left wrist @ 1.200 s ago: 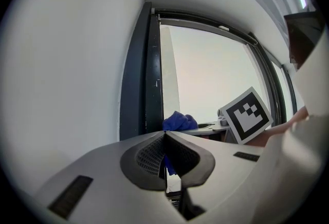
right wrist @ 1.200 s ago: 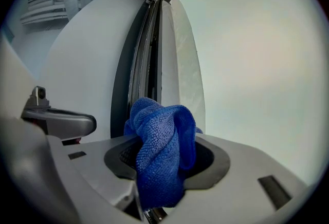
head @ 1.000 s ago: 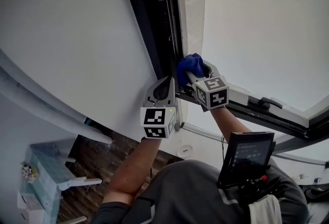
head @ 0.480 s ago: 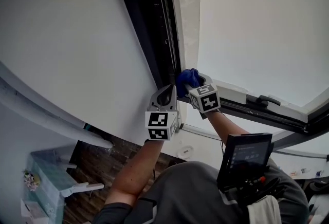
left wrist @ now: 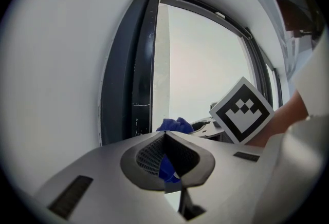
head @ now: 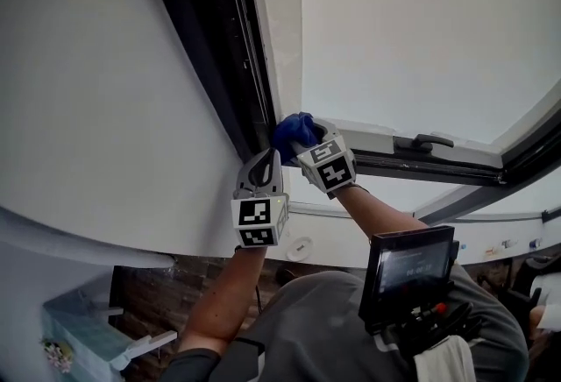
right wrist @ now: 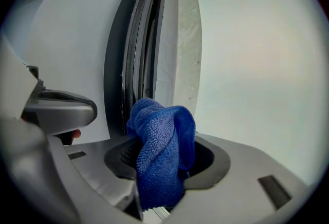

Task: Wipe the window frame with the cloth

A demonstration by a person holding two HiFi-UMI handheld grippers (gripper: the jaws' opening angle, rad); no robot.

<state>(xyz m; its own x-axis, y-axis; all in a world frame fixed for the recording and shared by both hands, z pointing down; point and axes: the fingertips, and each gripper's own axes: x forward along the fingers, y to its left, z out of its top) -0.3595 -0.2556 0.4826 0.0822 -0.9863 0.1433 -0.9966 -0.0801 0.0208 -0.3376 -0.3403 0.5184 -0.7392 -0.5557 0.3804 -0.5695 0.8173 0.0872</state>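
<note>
The right gripper (head: 308,140) squeezes a blue cloth (right wrist: 161,146) right at the dark window frame (head: 240,82). The left gripper (head: 266,158) beside it is closed on nothing.

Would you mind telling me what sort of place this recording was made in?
Probably an indoor room, perhaps in a home or office, right beside a window. It shows a dark window frame, a window handle, and what looks like wood flooring below.
</note>
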